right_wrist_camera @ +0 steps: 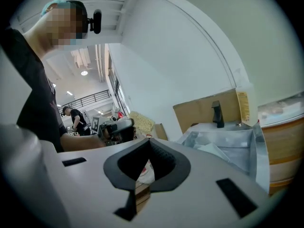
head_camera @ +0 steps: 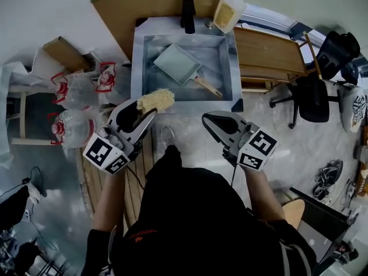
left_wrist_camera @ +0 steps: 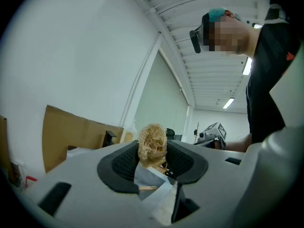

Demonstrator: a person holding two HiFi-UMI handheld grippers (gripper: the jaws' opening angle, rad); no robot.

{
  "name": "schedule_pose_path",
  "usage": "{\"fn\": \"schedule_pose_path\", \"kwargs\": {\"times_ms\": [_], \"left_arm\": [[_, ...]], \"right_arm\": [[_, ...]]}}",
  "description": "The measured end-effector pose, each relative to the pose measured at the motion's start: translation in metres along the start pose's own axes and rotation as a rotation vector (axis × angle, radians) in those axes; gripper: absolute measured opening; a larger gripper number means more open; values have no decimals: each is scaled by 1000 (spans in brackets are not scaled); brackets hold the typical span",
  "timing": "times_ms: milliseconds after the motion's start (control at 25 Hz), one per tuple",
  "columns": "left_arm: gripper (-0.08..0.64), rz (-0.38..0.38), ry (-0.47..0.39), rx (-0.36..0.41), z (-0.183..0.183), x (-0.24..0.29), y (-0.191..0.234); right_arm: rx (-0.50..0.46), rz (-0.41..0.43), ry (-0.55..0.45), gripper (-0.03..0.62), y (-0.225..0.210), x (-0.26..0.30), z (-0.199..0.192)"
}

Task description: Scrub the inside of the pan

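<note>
Below us a steel sink (head_camera: 137, 62) sits against a white wall. The rectangular pan (head_camera: 177, 64) lies inside it, its wooden handle pointing toward our right. We hold our left gripper (head_camera: 148, 108) at the sink's near rim, its jaws clamped on a straw-coloured scrubber (head_camera: 156, 100). Our right gripper (head_camera: 206, 119) hangs beside it, jaws pressed together with nothing between them.
</note>
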State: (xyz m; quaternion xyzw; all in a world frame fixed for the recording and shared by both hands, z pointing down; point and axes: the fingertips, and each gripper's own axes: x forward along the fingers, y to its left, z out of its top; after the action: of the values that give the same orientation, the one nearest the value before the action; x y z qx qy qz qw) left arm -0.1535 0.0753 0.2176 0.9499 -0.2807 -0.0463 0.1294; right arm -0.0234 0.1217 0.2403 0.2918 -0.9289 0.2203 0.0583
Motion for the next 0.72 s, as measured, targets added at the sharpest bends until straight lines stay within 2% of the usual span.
{"fn": "schedule_pose_path", "kwargs": {"times_ms": [360, 720], "left_arm": [[179, -26, 23, -7, 11, 17, 93], [179, -31, 56, -35, -1, 31, 129]], "right_arm": [[29, -43, 35, 5, -46, 70, 25], [57, -58, 65, 5, -72, 94, 27]]}}
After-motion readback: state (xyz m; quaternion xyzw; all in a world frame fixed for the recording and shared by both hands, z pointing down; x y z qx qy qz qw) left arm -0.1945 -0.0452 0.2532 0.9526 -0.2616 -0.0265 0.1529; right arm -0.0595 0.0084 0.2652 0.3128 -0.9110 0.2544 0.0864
